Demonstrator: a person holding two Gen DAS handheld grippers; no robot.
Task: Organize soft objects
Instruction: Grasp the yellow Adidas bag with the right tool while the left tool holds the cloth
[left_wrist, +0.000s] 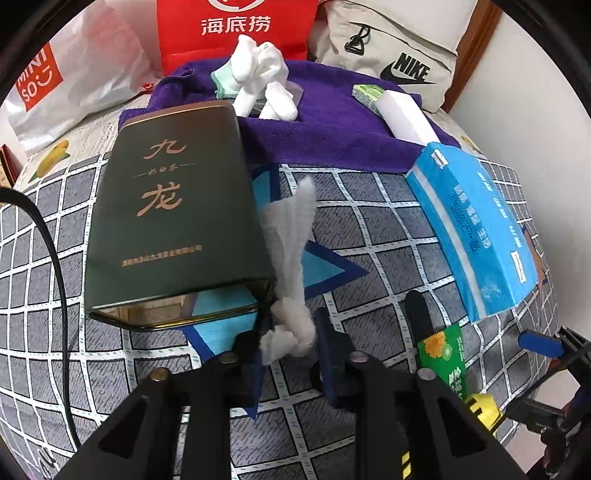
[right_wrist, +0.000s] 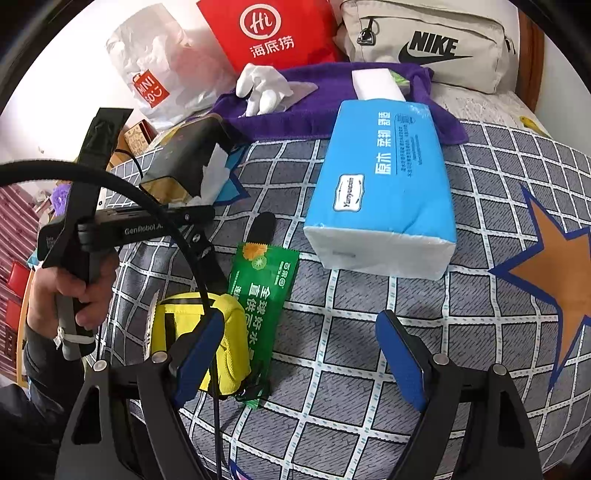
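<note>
My left gripper (left_wrist: 291, 350) is shut on the knotted end of a white tissue (left_wrist: 290, 254), which trails up over the checked bedsheet beside the open mouth of a dark green tea tin (left_wrist: 170, 206) lying on its side. From the right wrist view the same tissue (right_wrist: 212, 177) sticks out by the tin (right_wrist: 184, 155). My right gripper (right_wrist: 298, 319) stands open over bare sheet, nothing between its fingers. A blue tissue pack (right_wrist: 384, 181) lies ahead of it. A green snack packet (right_wrist: 266, 291) and a yellow pouch (right_wrist: 229, 332) lie by its left finger.
A purple towel (left_wrist: 332, 133) at the back carries white socks (left_wrist: 258, 74) and a white sponge block (left_wrist: 402, 114). Behind stand a red bag (left_wrist: 236, 29), a Miniso bag (left_wrist: 74, 74) and a beige Nike bag (left_wrist: 399, 48). A hand (right_wrist: 74, 291) holds the left tool.
</note>
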